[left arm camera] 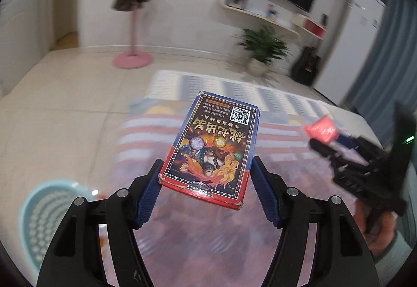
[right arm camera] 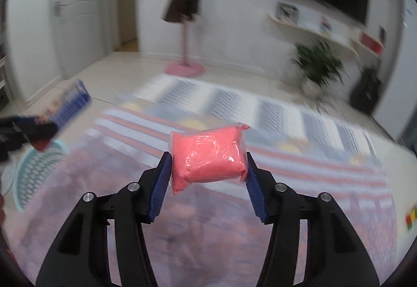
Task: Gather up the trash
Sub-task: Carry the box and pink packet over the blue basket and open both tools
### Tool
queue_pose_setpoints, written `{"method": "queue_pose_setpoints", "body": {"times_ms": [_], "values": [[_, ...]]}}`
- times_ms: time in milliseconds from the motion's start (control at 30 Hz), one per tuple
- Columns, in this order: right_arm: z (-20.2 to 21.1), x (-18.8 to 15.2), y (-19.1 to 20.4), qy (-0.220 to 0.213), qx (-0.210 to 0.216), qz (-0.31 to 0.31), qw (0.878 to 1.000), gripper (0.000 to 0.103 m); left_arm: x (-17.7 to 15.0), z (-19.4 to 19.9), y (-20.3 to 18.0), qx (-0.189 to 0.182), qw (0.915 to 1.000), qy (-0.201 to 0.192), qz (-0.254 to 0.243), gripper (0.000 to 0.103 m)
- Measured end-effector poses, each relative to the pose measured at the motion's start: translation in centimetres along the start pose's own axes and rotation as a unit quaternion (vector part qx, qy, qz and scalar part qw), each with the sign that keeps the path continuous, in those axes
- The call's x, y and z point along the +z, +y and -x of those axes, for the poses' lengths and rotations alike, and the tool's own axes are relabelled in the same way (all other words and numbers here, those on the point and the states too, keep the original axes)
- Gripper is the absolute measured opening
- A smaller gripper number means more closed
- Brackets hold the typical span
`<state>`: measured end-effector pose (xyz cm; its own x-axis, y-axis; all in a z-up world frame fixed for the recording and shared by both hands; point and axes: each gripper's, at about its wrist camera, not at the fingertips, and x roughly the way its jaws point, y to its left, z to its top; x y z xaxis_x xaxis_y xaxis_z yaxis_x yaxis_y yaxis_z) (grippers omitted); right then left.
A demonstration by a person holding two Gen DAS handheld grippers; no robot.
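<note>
The left tool (left arm camera: 206,177) clamps a printed box (left arm camera: 212,149) above the rug (left arm camera: 146,130). The right tool (right arm camera: 208,169) pinches a pink packet (right arm camera: 208,156). A blurred teal basket (left arm camera: 44,219) sits lower left.

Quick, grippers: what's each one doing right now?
Left gripper: shut on the card box.
Right gripper: shut on the pink packet.

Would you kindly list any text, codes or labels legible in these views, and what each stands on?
Card box in the left gripper: large gold Chinese characters, seen upside down, not surely readable.
Same box: a QR code and small print, too small to read.
Pink packet in the right gripper: no text.
</note>
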<state>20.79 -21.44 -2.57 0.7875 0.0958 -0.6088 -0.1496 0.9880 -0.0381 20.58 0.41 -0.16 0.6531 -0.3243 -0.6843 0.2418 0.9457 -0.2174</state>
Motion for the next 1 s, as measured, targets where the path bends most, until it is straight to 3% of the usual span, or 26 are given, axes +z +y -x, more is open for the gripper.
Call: {"method": "queue_pose_setpoints", "body": {"times_ms": [167,333,500,633,767,933,1000], "values": [[2.4,2.9,8.5,-0.027,0.063,0.047,0.997,0.051,-2.5,4.8,6.3,0.037,0.9957,-0.018,0.083,0.065],[2.0,3.3,16.2,-0.016,0.124,0.081,0.989,0.051,-5.4,9.1,12.6,0.076,0.9832,-0.044,0.16,0.065],[0.4,2.8,23.6,0.014,0.184,0.105,0.977,0.051,-8.6,9.9,17.5,0.134,0.9673,-0.04,0.212,0.065],[-1.1,1.3,28.6,0.038,0.206,0.135,0.968,0.051,-10.1,9.6,20.0,0.149,0.9595,-0.031,0.237,0.065],[-3.2,-0.2,31.7,0.072,0.214,0.144,0.964,0.052,-11.0,8.8,21.9,0.165,0.9549,-0.018,0.246,0.065],[-5.4,-1.8,32.5,0.114,0.224,0.13,0.959,0.055,-12.6,8.0,23.3,0.174,0.9495,0.0,0.261,0.066],[-6.0,-2.0,32.5,0.125,0.225,0.123,0.958,0.068,-13.2,8.2,23.8,0.173,0.9475,0.002,0.269,0.067]]}}
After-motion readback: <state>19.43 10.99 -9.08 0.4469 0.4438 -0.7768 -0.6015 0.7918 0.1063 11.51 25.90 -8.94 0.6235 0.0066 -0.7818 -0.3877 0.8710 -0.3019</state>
